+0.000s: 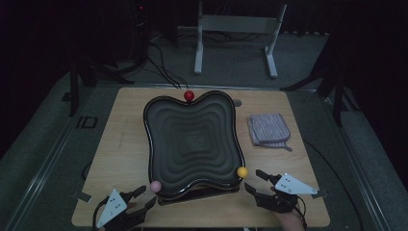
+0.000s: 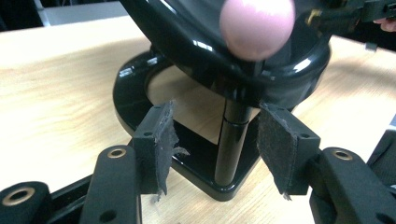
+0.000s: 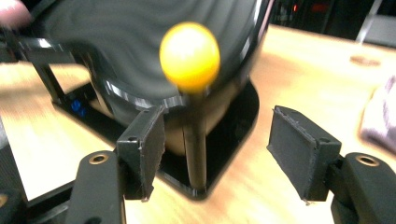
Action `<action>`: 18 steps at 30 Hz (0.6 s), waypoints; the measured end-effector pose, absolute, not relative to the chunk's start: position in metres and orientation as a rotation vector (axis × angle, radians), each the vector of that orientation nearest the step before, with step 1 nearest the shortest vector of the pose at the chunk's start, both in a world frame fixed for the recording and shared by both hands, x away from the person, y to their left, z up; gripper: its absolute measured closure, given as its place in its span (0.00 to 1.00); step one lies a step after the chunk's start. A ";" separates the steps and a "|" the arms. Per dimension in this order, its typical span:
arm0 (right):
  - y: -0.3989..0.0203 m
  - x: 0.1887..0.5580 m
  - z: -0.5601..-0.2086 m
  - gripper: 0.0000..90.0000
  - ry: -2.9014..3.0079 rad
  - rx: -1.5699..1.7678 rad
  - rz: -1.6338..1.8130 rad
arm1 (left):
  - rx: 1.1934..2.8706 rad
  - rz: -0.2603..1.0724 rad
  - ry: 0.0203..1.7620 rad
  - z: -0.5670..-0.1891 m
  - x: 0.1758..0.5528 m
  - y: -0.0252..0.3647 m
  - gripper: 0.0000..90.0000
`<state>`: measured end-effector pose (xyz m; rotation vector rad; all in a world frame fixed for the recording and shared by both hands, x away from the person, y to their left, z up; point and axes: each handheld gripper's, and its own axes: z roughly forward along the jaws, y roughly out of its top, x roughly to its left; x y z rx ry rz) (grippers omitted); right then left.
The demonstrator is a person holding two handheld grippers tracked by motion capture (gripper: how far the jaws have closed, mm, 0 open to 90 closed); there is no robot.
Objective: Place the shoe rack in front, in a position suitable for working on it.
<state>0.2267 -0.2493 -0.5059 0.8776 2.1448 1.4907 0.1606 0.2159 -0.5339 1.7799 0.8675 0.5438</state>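
— So why did the table [image 1: 120, 144] carry that big black wavy tray [image 1: 192, 139] right in its middle?

— Probably so both hands could reach it. It sat raised on a black base [image 2: 140, 100], held up on thin posts, each topped with a ball. Propped like that, it looked made to be rocked or lifted from its corners.

— And the folded cloth [image 1: 268, 130]?

— It lay well apart on the tray's right, out of the way; nothing touched it.

— Where were the grippers?

— The left gripper [image 1: 144, 196] sat at the tray's near left corner, just below the pink ball [image 1: 155, 186]. Its jaws stood apart, one on either side of the post [image 2: 231, 140] under that ball, pads not pressing on it.

— The right one?

— The right gripper [image 1: 255, 180] was at the near right corner beside the yellow ball [image 3: 189, 57], jaws also parted, the post [image 3: 196, 144] standing near the left pad with no contact I could see.

— The red ball [image 1: 189, 95]?

— It was at the far edge, untouched. I'd judge the two near posts were the intended handles.
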 end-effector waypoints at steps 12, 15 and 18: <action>-0.233 0.240 -0.530 0.63 2.269 0.870 1.419 | 1.812 0.489 0.844 -0.542 0.173 0.208 0.54; -0.232 0.244 -0.529 0.72 2.262 0.867 1.417 | 1.810 0.483 0.826 -0.542 0.178 0.202 0.57; -0.231 0.247 -0.528 0.78 2.279 0.848 1.420 | 1.822 0.484 0.813 -0.543 0.181 0.197 0.61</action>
